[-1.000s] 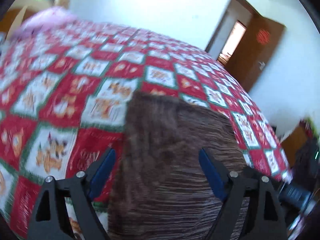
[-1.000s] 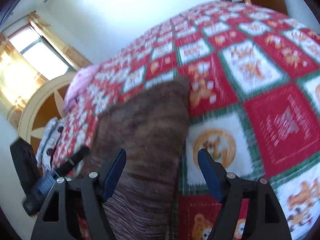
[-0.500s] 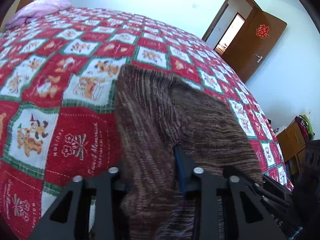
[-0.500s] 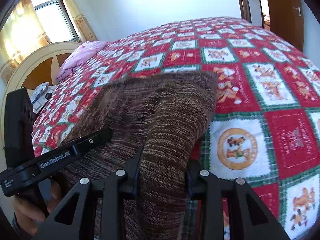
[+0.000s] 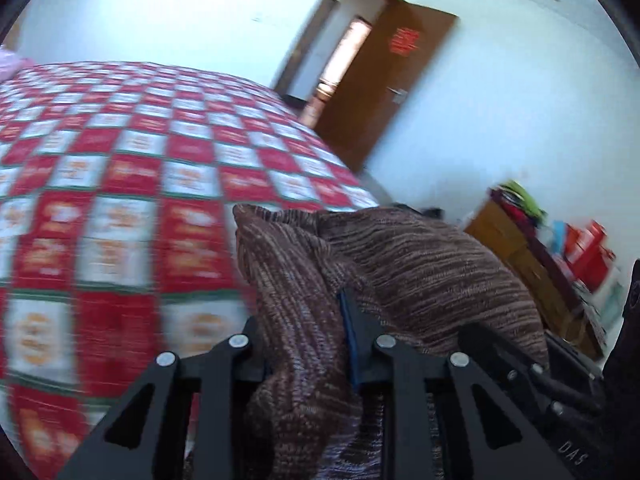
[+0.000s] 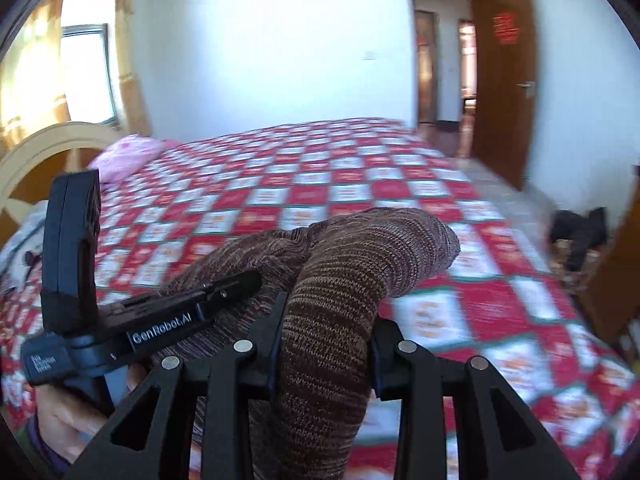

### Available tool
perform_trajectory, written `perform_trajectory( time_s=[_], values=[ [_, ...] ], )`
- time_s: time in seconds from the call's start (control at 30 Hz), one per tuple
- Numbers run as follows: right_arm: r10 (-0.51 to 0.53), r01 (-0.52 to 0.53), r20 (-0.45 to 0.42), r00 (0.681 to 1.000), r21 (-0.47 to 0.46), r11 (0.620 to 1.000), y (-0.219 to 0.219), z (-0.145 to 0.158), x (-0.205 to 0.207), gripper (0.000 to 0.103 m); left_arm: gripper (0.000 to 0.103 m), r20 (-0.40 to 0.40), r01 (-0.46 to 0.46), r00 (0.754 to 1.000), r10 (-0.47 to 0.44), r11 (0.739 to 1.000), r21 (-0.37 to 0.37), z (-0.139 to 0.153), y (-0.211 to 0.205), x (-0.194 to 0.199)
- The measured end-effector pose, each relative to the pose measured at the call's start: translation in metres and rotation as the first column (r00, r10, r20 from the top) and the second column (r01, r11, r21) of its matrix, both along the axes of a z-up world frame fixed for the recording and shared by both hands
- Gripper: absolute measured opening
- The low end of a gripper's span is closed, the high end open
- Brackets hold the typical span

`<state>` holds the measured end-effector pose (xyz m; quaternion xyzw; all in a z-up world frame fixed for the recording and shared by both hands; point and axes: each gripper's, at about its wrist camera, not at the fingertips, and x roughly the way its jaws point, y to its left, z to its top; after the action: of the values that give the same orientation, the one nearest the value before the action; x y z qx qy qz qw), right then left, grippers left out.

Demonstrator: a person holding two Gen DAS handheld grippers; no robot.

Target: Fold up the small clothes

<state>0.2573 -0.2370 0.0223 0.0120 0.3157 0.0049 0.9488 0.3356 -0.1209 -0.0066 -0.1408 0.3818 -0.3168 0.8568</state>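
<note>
The left gripper (image 5: 308, 344) had just closed, pinching one bunched corner of the brown knit garment (image 5: 420, 264); the right gripper (image 6: 324, 344) likewise clamped the other corner, the cloth raised above the quilt (image 6: 340, 184) ahead.

"genrobot.ai" on left gripper (image 6: 192, 312) body; "das" on right gripper (image 5: 568, 452) body; door (image 6: 504, 76) sign unreadable.

bright daylight fills both views, pouring from the window (image 6: 86, 76), which is blown out with glare. the quilt (image 5: 120, 208) smears with motion blur. fisheye bends the walls, and black vignette rims every corner.
</note>
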Motion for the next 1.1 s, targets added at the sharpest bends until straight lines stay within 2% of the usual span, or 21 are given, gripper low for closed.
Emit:
perform_trajectory(
  time_s=[0.07, 0.17, 0.23, 0.3, 0.4, 0.43, 0.47, 0.53, 0.63, 0.67, 0.7, 0.77, 0.8, 0.9, 0.97, 1.1],
  values=[
    [-0.075, 0.075, -0.01, 0.997, -0.01, 0.997, -0.035, -0.003, -0.016, 0.034, 0.027, -0.001, 0.059, 0.998, -0.059, 0.998, 0.008, -0.007, -0.039, -0.009],
    [-0.204, 0.204, -0.055, 0.977, 0.001, 0.979, -0.096, -0.024, -0.042, 0.034, 0.027, -0.039, 0.152, 0.988, -0.149, 0.986, 0.065, -0.034, -0.104, -0.023],
    [-0.267, 0.27, -0.106, 0.958, 0.012, 0.963, -0.127, -0.045, -0.055, 0.034, 0.027, -0.07, 0.188, 0.981, -0.181, 0.975, 0.116, -0.052, -0.134, -0.031],
    [-0.308, 0.318, -0.173, 0.936, 0.037, 0.947, -0.154, -0.069, -0.063, 0.034, 0.028, -0.063, 0.18, 0.983, -0.171, 0.96, 0.215, -0.066, -0.157, -0.041],
    [-0.33, 0.362, -0.258, 0.908, 0.09, 0.928, -0.183, -0.105, -0.076, 0.039, 0.047, -0.013, 0.132, 0.991, -0.135, 0.938, 0.322, -0.067, -0.165, -0.054],
    [-0.328, 0.366, -0.259, 0.908, 0.113, 0.924, -0.185, -0.109, -0.08, 0.04, 0.052, -0.01, 0.123, 0.992, -0.128, 0.928, 0.351, -0.067, -0.165, -0.054],
    [-0.327, 0.364, -0.232, 0.916, 0.141, 0.921, -0.187, -0.11, -0.086, 0.043, 0.055, -0.003, 0.117, 0.992, -0.125, 0.919, 0.376, -0.065, -0.163, -0.055],
    [-0.332, 0.372, -0.231, 0.915, 0.16, 0.914, -0.186, -0.108, -0.092, 0.046, 0.064, 0.023, 0.094, 0.993, -0.114, 0.905, 0.415, -0.061, -0.16, -0.062],
    [-0.366, 0.404, -0.197, 0.91, 0.21, 0.891, -0.18, -0.094, -0.114, 0.047, 0.07, 0.088, 0.052, 0.991, -0.099, 0.902, 0.429, -0.043, -0.14, -0.081],
    [-0.383, 0.411, -0.161, 0.91, 0.222, 0.884, -0.174, -0.085, -0.122, 0.051, 0.072, 0.102, 0.041, 0.99, -0.094, 0.901, 0.431, -0.04, -0.137, -0.086],
    [-0.404, 0.422, -0.123, 0.906, 0.218, 0.88, -0.167, -0.075, -0.133, 0.06, 0.076, 0.124, 0.026, 0.988, -0.088, 0.901, 0.432, -0.037, -0.133, -0.09],
    [-0.447, 0.449, -0.054, 0.893, 0.18, 0.875, -0.149, -0.057, -0.154, 0.07, 0.08, 0.17, 0.003, 0.982, -0.084, 0.905, 0.425, -0.029, -0.121, -0.101],
    [-0.453, 0.452, -0.03, 0.891, 0.17, 0.876, -0.143, -0.054, -0.163, 0.072, 0.084, 0.186, -0.004, 0.979, -0.082, 0.906, 0.423, -0.028, -0.117, -0.106],
    [-0.482, 0.477, 0.035, 0.876, 0.102, 0.873, -0.113, -0.038, -0.185, 0.073, 0.099, 0.241, -0.025, 0.966, -0.089, 0.901, 0.433, -0.021, -0.106, -0.123],
    [-0.503, 0.498, 0.068, 0.862, 0.076, 0.864, -0.102, -0.031, -0.193, 0.073, 0.1, 0.286, -0.051, 0.954, -0.088, 0.895, 0.444, -0.015, -0.096, -0.139],
    [-0.537, 0.527, 0.13, 0.834, 0.099, 0.844, -0.086, -0.019, -0.22, 0.074, 0.103, 0.297, -0.05, 0.951, -0.088, 0.903, 0.427, -0.01, -0.083, -0.156]
  ],
)
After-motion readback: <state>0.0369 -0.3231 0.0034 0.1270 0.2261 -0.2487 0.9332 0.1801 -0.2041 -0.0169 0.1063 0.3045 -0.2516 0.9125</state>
